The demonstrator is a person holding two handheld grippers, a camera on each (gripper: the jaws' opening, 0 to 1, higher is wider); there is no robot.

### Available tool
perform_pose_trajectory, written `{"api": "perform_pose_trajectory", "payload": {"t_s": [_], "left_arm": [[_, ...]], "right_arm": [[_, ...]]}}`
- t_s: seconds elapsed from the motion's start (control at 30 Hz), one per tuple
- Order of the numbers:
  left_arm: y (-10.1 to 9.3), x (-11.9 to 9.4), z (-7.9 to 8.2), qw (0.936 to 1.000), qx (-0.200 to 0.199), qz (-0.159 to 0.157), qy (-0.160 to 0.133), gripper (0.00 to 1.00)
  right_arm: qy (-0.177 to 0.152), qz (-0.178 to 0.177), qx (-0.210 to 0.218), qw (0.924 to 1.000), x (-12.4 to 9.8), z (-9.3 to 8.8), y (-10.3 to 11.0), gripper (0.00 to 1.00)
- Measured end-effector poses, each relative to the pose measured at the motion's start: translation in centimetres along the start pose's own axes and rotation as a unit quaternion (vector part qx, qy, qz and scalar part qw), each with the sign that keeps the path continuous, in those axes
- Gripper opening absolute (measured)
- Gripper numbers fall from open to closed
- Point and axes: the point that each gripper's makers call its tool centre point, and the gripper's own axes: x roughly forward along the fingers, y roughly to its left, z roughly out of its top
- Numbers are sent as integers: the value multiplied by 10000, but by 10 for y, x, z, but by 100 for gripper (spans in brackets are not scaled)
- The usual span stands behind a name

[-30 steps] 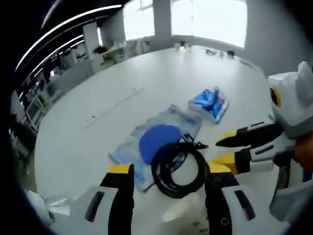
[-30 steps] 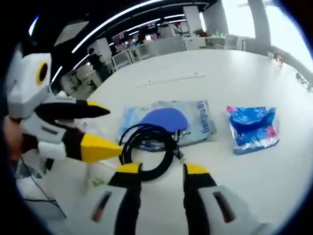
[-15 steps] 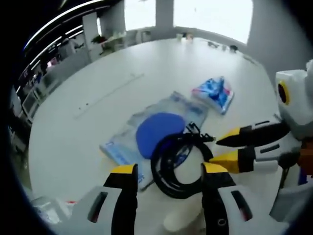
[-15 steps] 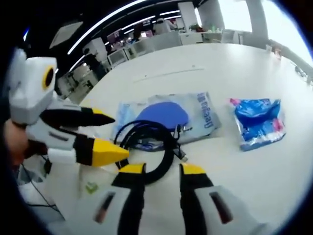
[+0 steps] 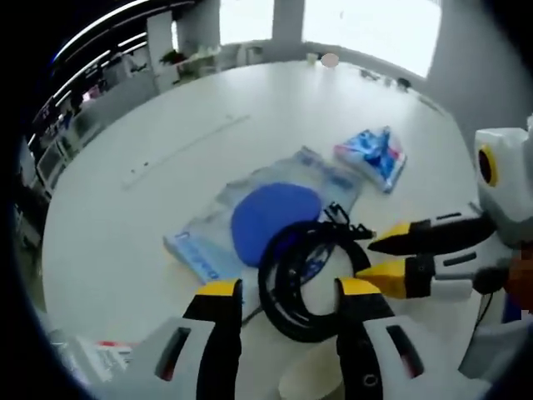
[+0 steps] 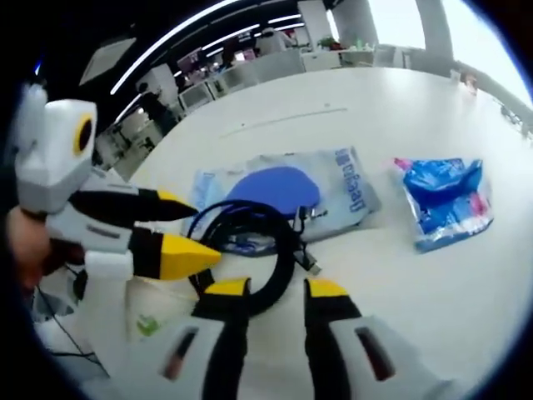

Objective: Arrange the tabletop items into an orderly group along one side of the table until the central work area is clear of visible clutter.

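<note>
Both hand-held grippers have edged closer to the coiled black cable [image 5: 301, 279], the left hand-held gripper [image 5: 281, 292] and right hand-held gripper [image 6: 265, 289] open-jawed either side, apparently to lift it off the clear pouch [image 5: 250, 221] mid-surface [image 5: 150, 142].

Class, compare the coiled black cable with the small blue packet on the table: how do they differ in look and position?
The black cable is a dark open coil; the small blue packet is a flat, crinkled, bright blue pack. The cable overlaps the clear bag with the blue disc; the packet lies apart on bare table. The cable sits between both open grippers; the packet lies farther off. Both rest on the table.
</note>
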Motion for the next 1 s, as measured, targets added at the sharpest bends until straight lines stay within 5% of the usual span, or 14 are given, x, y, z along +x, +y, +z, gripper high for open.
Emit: {"api": "perform_pose_trajectory", "payload": {"t_s": [1.0], "left_arm": [[6, 12, -10, 9997, -108, 31, 217, 18]], "right_arm": [[86, -81, -2, 9999, 8, -1, -3, 9]]}}
